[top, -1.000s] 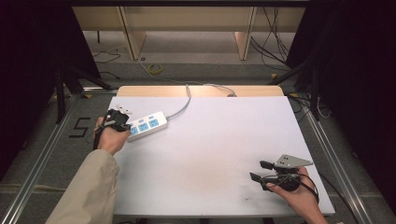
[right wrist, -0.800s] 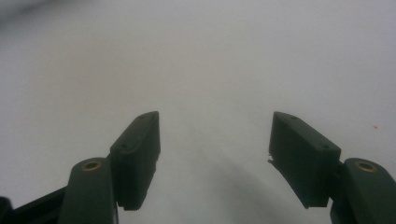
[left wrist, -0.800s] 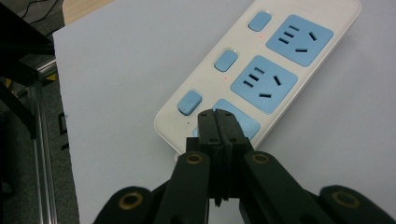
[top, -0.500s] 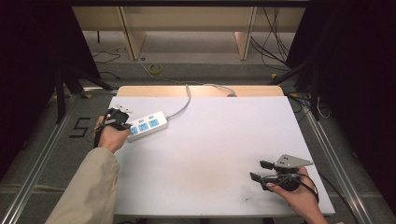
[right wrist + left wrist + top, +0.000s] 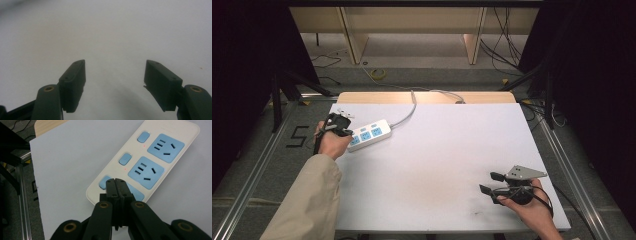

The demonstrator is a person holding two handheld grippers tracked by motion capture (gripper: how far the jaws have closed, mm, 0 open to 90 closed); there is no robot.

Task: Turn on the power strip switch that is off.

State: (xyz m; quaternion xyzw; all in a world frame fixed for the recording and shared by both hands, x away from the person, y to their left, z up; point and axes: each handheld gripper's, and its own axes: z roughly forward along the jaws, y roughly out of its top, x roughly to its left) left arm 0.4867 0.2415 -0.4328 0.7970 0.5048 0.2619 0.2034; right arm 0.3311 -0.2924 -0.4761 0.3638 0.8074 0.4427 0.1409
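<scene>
1. High view: a white power strip with blue sockets lies at an angle near the far left corner of the white table. Its grey cord runs off over the far edge.
2. High view: the left gripper, held in a hand with a beige sleeve, sits at the near left end of the power strip.
3. High view: the right gripper lies low near the table's near right corner, well apart from the power strip, with its jaws spread and a grey three-cornered plate on top.
4. Left gripper view: the left gripper has its jaws pressed together with nothing between them. The tips rest over the end of the power strip, at its nearest blue button; whether they touch it I cannot tell.
5. Left gripper view: two more blue buttons and two blue sockets follow along the strip, with a small red dot beside each of them.
6. Right gripper view: the right gripper holds its jaws wide apart over bare white table, with nothing between them.
</scene>
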